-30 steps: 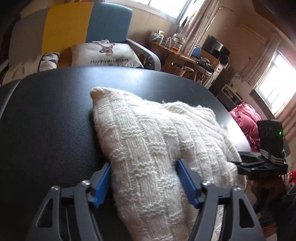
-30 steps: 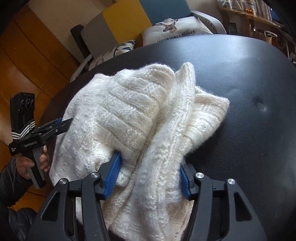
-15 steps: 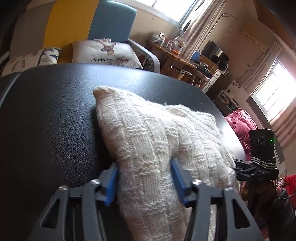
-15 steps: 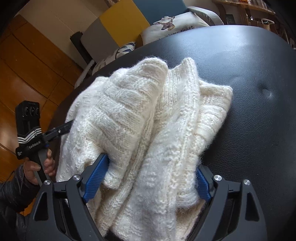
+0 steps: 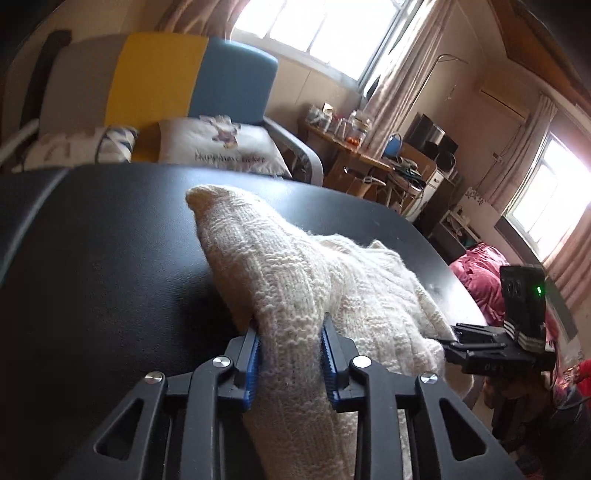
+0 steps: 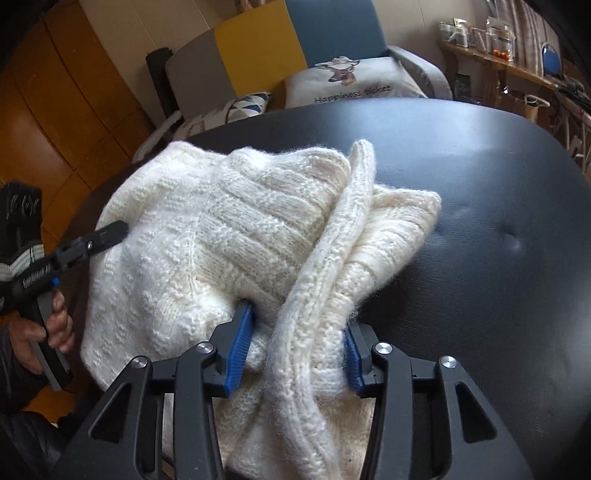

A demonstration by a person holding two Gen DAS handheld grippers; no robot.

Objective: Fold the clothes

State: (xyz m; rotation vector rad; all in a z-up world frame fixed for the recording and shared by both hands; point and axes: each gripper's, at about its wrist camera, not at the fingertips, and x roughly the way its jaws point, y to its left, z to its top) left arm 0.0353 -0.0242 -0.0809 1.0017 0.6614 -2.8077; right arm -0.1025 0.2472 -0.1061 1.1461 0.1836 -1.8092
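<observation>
Black grippers point(image 6: 293, 341), blue pads point(image 6: 238, 350), seemingly dark sleeve point(image 6: 14, 376).

Table: a black, glossy padded top point(image 5: 110, 258) fills the middle of both views; a small dimple point(image 6: 511, 240) marks it in the right wrist view.
Sofa: grey, yellow and blue back panels point(image 5: 159, 74) stand behind the table.
Cushions: a white one with a cartoon print and lettering point(image 6: 354, 85) lies on the seat; a triangle-patterned one point(image 6: 243, 105) sits beside it.
Side desk: wooden point(image 5: 354, 155), crowded with jars and a blue container, near the curtains.
Windows: two bright ones point(image 5: 314, 29), curtained.
Pink bedding: a crumpled heap point(image 5: 480, 273) beyond the table's far edge.
Floor: orange-brown wood point(image 6: 55, 110).
</observation>
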